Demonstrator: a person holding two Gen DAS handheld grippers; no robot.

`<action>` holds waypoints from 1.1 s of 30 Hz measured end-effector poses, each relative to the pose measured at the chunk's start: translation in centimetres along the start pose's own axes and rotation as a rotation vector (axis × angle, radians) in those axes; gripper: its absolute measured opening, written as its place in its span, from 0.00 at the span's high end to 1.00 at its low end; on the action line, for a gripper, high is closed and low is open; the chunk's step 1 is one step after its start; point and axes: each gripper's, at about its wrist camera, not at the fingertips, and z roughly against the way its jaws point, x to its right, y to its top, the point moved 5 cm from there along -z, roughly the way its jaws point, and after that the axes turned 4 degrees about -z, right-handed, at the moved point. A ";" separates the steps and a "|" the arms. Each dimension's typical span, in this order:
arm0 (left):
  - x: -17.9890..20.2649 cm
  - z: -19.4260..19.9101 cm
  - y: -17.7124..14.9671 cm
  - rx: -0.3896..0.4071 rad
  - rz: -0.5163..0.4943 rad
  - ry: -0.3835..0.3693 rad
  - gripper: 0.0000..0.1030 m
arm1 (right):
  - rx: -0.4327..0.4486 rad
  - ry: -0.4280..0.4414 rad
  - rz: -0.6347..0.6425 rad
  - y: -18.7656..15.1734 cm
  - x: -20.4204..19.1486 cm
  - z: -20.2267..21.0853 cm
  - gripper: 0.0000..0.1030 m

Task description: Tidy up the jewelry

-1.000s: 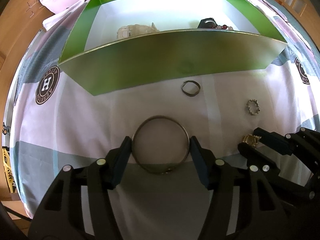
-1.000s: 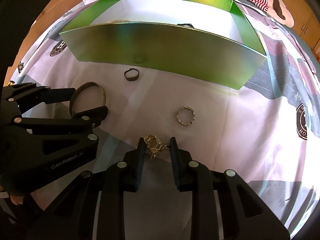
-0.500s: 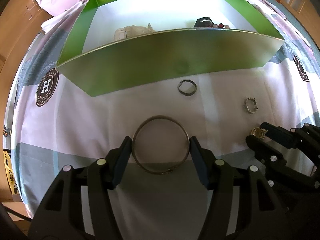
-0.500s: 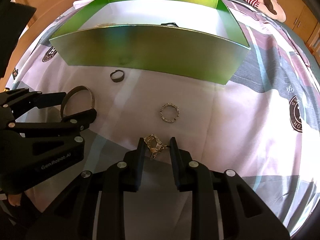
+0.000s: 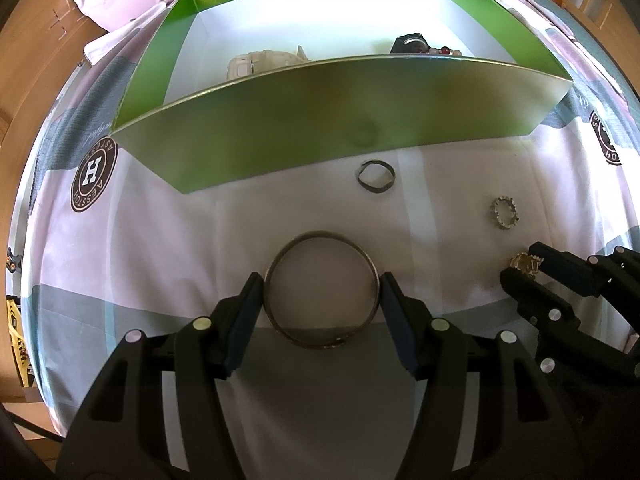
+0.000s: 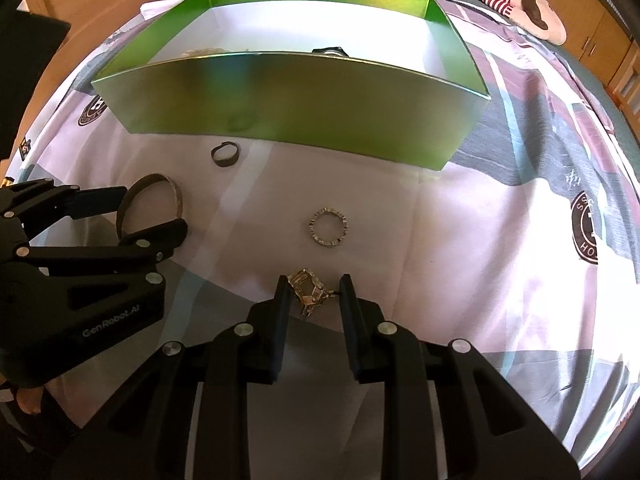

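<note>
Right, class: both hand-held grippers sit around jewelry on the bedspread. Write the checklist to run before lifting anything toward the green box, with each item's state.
1. Left hand-held gripper closed on bangle: ok.
2. Right hand-held gripper closed on gold piece: ok, looks pinched.
3. Green box open on top: ok.
4. Free space inside box: ok.
5. Dark ring and beaded ring clear of both grippers: ok.
6. Grip firmness: cannot tell.

right hand-held gripper (image 6: 312,292) pinches a gold ornament (image 6: 309,291) above the bedsheet (image 6: 460,240).
</note>
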 end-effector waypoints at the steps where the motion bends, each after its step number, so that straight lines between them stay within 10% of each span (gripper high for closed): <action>1: 0.0 0.0 0.0 0.000 0.000 0.000 0.42 | 0.000 0.002 0.001 0.0 -0.2 0.0 0.75; 33: -0.8 -0.1 -0.3 -0.013 0.012 -0.026 0.38 | 0.015 0.002 0.006 0.0 -0.1 -0.3 0.73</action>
